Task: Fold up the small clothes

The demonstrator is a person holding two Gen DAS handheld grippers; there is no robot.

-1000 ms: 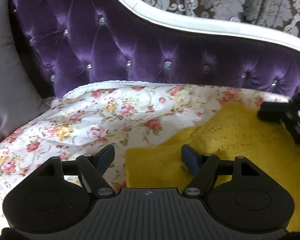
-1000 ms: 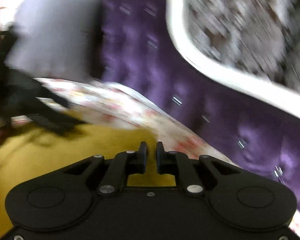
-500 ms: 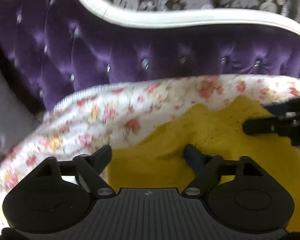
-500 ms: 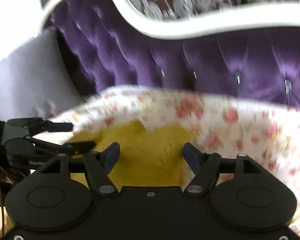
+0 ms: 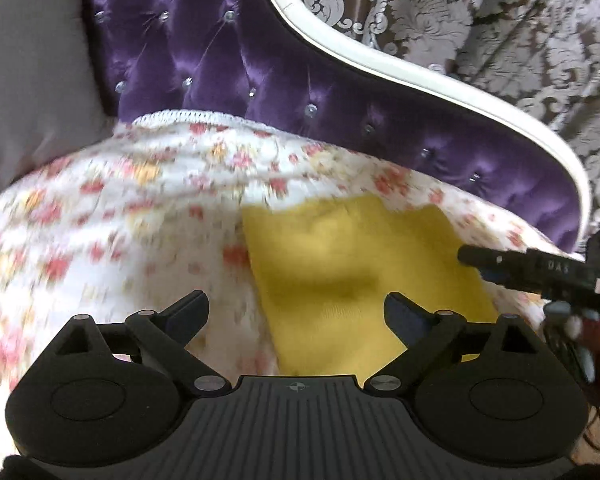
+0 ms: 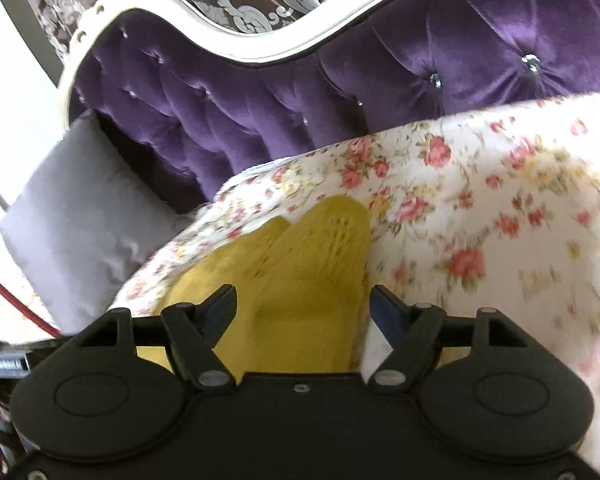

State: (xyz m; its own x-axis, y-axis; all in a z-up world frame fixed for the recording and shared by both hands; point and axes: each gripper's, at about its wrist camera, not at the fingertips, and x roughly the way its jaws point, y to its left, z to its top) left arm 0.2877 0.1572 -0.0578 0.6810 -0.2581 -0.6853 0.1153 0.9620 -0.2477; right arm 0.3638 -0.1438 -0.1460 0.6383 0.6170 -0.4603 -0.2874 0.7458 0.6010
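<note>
A small yellow knitted garment (image 5: 352, 276) lies folded on a floral sheet (image 5: 112, 216); it also shows in the right wrist view (image 6: 300, 272). My left gripper (image 5: 296, 308) is open and empty, held just above the garment's near left part. My right gripper (image 6: 302, 304) is open and empty above the garment's near end. The right gripper's finger (image 5: 528, 270) shows at the right edge of the left wrist view, beside the garment.
A purple tufted sofa back (image 5: 220, 60) with a white frame (image 5: 420, 76) rises behind the sheet. A grey cushion (image 6: 76, 216) leans at the left end. A red cable (image 6: 16, 300) hangs beside it. Patterned wallpaper (image 5: 500, 20) is behind.
My right gripper has opened and let go of the garment, then swung round over it. My left gripper stayed open and shifted; the garment now lies narrower, folded.
</note>
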